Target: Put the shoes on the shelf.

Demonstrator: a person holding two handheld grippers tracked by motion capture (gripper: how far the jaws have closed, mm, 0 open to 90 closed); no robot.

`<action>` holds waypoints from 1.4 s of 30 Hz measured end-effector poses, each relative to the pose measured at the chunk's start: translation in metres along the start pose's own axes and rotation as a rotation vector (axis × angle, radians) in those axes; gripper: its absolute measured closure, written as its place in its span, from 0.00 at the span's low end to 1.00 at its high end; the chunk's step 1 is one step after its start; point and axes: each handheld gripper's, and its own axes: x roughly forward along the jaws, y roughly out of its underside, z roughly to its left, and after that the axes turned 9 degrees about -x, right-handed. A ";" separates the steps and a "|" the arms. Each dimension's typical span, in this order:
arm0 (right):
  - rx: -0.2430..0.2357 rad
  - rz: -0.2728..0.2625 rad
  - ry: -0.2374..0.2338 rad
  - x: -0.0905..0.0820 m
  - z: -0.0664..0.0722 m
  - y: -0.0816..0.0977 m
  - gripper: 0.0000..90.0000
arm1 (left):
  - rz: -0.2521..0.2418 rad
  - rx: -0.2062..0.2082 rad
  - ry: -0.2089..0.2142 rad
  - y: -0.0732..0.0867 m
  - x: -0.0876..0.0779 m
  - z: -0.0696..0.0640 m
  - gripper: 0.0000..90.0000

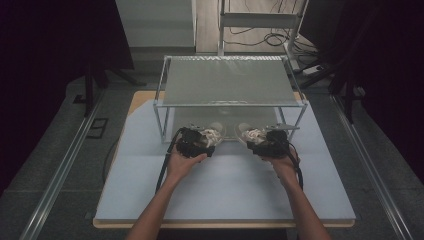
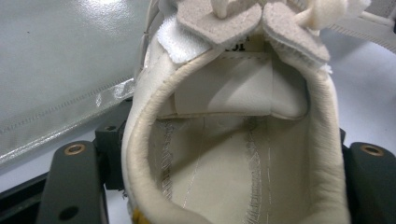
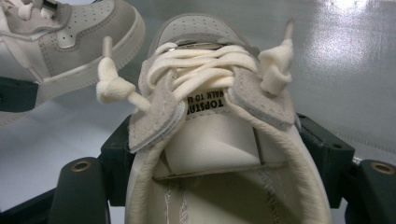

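A table (image 1: 225,192) with a pale blue top carries a metal-framed rack (image 1: 229,82) with a grey shelf on top. Two forearms come in from below. The left hand (image 1: 182,162) holds the left tongs (image 1: 196,140), and the right hand (image 1: 280,162) holds the right tongs (image 1: 267,141). Each of the tongs has a pale shoe, left shoe (image 1: 212,134) and right shoe (image 1: 250,134), toes pointing under the shelf. The shoes lie near each other, apart.

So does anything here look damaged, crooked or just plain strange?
Nothing stands out. Each gripper, left and right, clamps a cream shoe by its heel: left shoe, right shoe. Both look intact, laces tied, toes pointing under the metal shelf.
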 end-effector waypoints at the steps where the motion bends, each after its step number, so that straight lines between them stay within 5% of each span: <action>1: 0.001 0.001 0.002 0.001 0.000 -0.001 0.31 | 0.002 0.000 -0.006 -0.002 0.001 0.000 0.32; 15: 0.006 0.005 0.060 0.028 0.003 -0.018 0.31 | -0.003 -0.034 -0.050 -0.027 0.026 0.001 0.32; 17: 0.009 0.006 0.068 0.033 0.003 -0.019 0.31 | 0.006 0.004 -0.058 -0.031 0.031 0.002 0.32; 27: 0.027 0.026 0.119 0.057 -0.002 -0.021 0.31 | 0.026 0.025 -0.089 -0.039 0.052 0.001 0.32; 34: 0.043 0.039 0.143 0.069 -0.006 -0.023 0.31 | 0.046 0.014 -0.103 -0.041 0.063 0.002 0.32; 37: 0.047 0.046 0.139 0.073 -0.007 -0.022 0.30 | 0.050 -0.039 -0.103 -0.039 0.067 0.001 0.32; 40: 0.044 0.066 0.140 0.078 -0.006 -0.020 0.30 | 0.060 -0.011 -0.105 -0.039 0.070 0.004 0.31; 42: 0.052 0.078 0.138 0.080 -0.006 -0.019 0.30 | 0.047 -0.043 -0.091 -0.038 0.071 0.005 0.31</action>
